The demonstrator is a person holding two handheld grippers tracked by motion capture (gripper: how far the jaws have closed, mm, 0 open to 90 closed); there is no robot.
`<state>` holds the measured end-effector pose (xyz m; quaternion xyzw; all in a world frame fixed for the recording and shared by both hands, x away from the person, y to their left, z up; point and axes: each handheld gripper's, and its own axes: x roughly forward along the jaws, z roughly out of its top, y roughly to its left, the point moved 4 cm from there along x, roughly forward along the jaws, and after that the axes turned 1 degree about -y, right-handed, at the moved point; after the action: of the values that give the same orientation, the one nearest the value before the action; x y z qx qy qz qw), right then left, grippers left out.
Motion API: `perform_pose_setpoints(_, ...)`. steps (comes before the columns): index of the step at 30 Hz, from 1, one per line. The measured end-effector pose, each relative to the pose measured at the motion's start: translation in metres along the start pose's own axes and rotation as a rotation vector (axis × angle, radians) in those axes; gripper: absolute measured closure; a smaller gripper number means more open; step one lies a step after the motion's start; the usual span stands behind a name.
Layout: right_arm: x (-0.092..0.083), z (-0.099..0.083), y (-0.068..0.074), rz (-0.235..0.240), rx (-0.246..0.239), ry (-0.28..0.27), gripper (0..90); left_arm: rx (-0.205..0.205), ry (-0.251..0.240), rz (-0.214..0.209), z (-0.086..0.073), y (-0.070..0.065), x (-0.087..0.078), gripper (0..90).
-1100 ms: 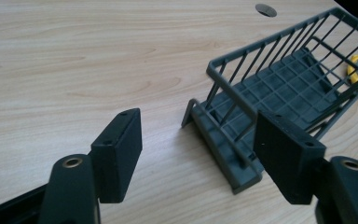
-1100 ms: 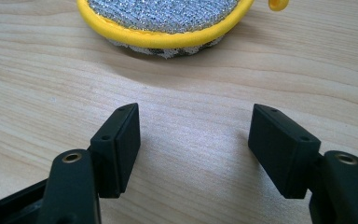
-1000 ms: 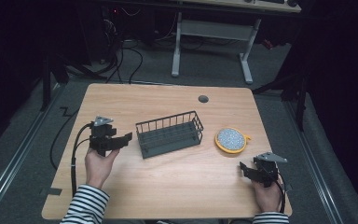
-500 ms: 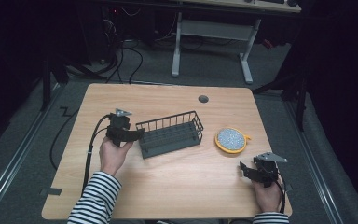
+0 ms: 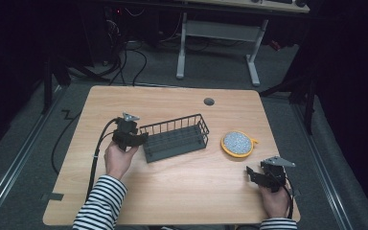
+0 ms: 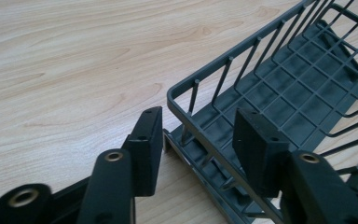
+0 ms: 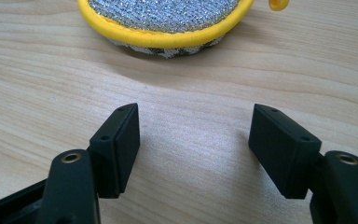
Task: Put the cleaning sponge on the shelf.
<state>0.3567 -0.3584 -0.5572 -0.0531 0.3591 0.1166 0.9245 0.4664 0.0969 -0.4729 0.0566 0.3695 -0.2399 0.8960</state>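
i am bringing my left gripper to the near short end of the dark grey wire basket, which is standing on the wooden table a little left of the middle. in the left gripper view its jaws are standing on both sides of the end wall of the basket: one is outside over the wood, the other is inside over the grid floor. they have just been closing around this wall, but i am still seeing a gap between each pad and the bars, so i am judging that they are not pressing on it yet. i am choosing the short end because the rim there is thin enough to fit between the jaws, and from this end the basket can be pulled or turned.

my right gripper is resting near the right front corner of the table, in my right hand. its jaws are standing wide apart with nothing between them, only bare wood. in the right gripper view they are pointing at the round scrubbing pad with the yellow rim, which is lying near, to the right of the basket and apart from it. i am thinking this hand is waiting there so it can take the pad when the basket is ready.
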Motion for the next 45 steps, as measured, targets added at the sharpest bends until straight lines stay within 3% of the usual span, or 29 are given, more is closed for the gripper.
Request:
perform_pose_setpoints(10,0.0,0.0,0.0,0.0,0.0,0.0,33.9,0.016,-0.008,0.006,-0.002,-0.004,-0.004,58.2)
perform_pose_setpoints(19,0.0,0.0,0.0,0.0,0.0,0.0,33.9,0.005,-0.032,-0.006,-0.01,-0.011,-0.01,58.0)
perform_pose_setpoints(23,0.0,0.0,0.0,0.0,0.001,0.001,33.9,0.036,-0.031,0.007,-0.012,-0.019,-0.014,57.8)
perform_pose_setpoints(27,0.0,0.0,0.0,0.0,0.001,0.001,33.9,0.034,-0.044,-0.024,-0.019,-0.028,-0.018,57.3)
perform_pose_setpoints(45,0.0,0.0,0.0,0.0,0.001,0.001,33.9,0.047,-0.056,-0.069,-0.031,-0.047,-0.028,57.0)
